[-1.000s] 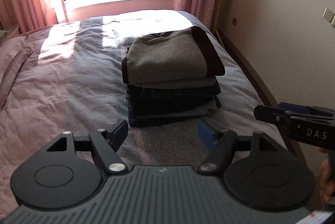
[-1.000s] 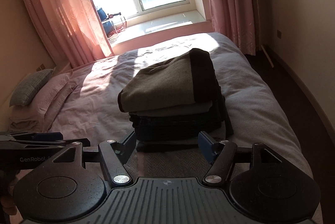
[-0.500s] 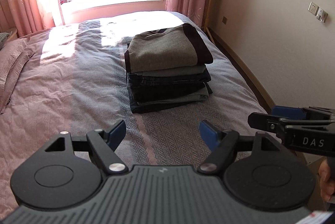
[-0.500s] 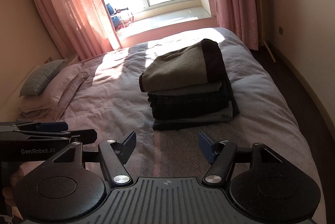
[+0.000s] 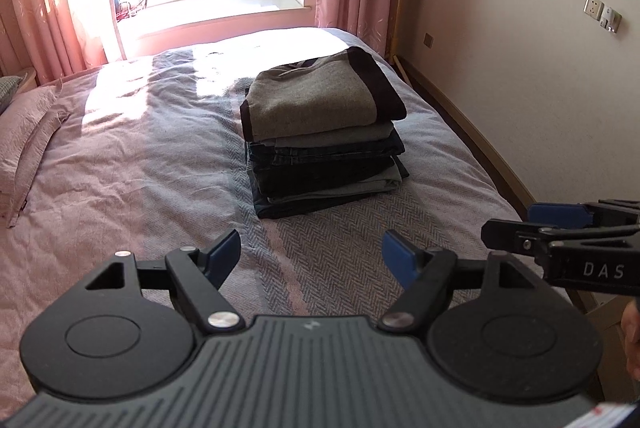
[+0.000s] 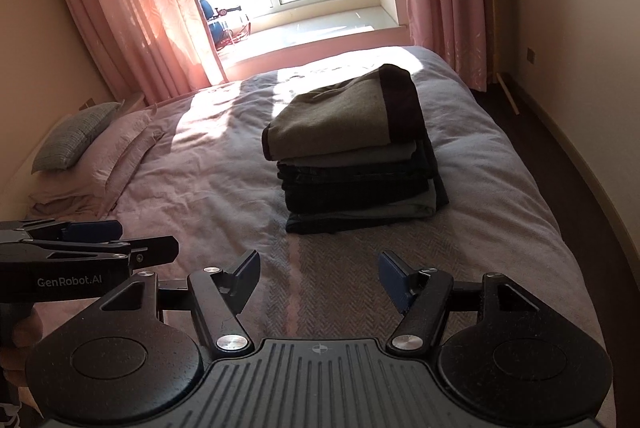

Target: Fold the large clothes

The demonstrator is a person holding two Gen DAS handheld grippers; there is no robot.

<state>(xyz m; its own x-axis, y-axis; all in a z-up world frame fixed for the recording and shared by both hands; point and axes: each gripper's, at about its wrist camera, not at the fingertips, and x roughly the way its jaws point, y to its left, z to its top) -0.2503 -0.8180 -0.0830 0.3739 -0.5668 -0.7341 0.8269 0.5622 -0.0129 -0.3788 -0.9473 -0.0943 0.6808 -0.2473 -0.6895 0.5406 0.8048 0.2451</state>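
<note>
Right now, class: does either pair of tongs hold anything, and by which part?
Nothing is held. The left tongs and right tongs both stand open over the bed, apart from the folded stack of clothes.

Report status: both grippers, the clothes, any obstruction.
Left gripper open, empty. Right gripper open, empty. Folded clothes stack on the bed, untouched. Nothing in the way.
</note>
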